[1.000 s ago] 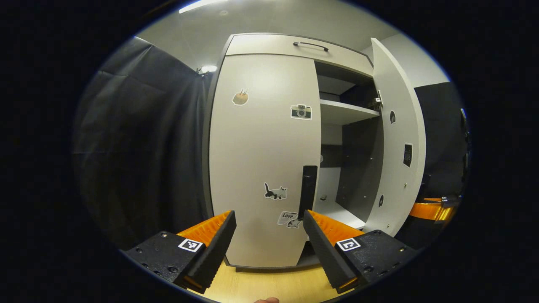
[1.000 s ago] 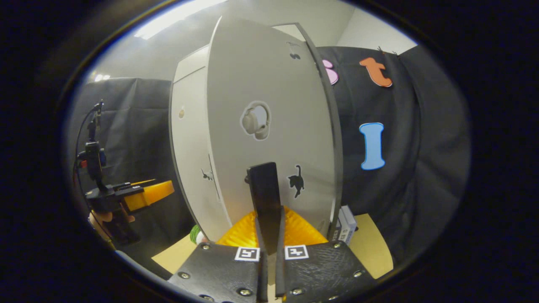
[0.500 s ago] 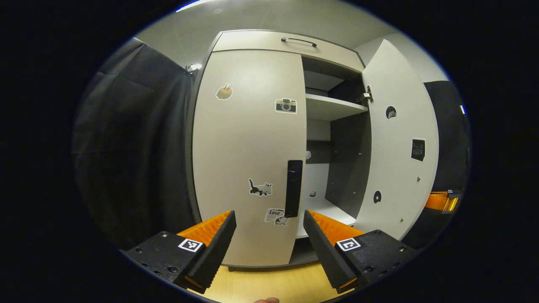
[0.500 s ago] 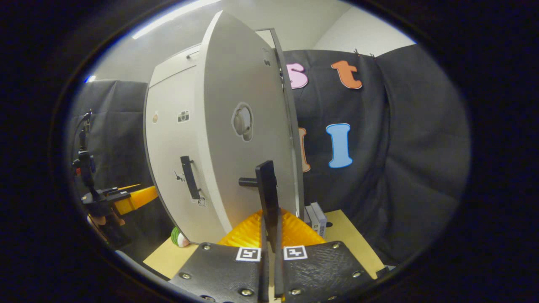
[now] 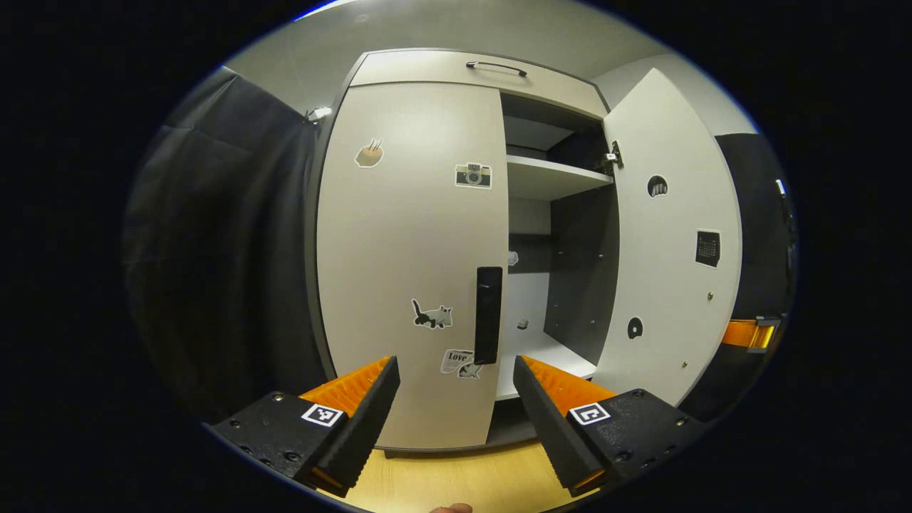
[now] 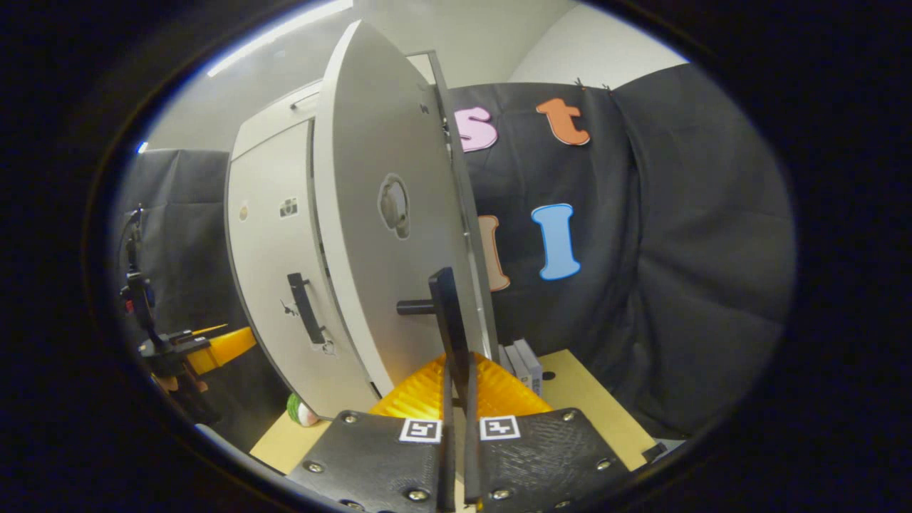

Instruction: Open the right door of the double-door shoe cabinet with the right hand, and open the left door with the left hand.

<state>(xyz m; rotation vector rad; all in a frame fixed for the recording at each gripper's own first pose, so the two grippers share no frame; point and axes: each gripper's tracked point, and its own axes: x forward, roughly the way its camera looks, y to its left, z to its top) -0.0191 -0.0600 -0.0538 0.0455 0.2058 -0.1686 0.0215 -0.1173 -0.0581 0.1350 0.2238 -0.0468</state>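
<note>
Orange-ribbed, black-backed fingers of the left gripper (image 5: 456,417): spread wide at the bottom of the left gripper view, holding nothing, over a strip of pale wood floor (image 5: 456,484).

Right gripper (image 6: 456,399): bottom centre of the right gripper view, fingers pressed together on the black handle of the right door (image 6: 447,320), which rises upright between them.

Left door (image 5: 410,263): centre of the left gripper view, shut, flat against the cabinet, bearing small stickers. Its black upright handle (image 5: 489,315) sits near the door's right edge, just above and between the spread fingers, not touched.

Right door (image 5: 670,242): right of the left gripper view, swung well out, showing its inner face. In the right gripper view it stands edge-on, centre left.

Shoe cabinet (image 5: 484,68): upper centre of the left gripper view, with a white shelf (image 5: 552,187) and dark interior bared behind the open door.

Black cloth wall: far left of the left gripper view, right half of the right gripper view.

Step in hand, by judgement: right door about done; left door next. To do it well, bring the left fingers straight in so the handle lies midway between them, close squarely on its length, then pull in an arc about the hinge at the door's left edge, not straight back, so the grip does not slip off.
</note>
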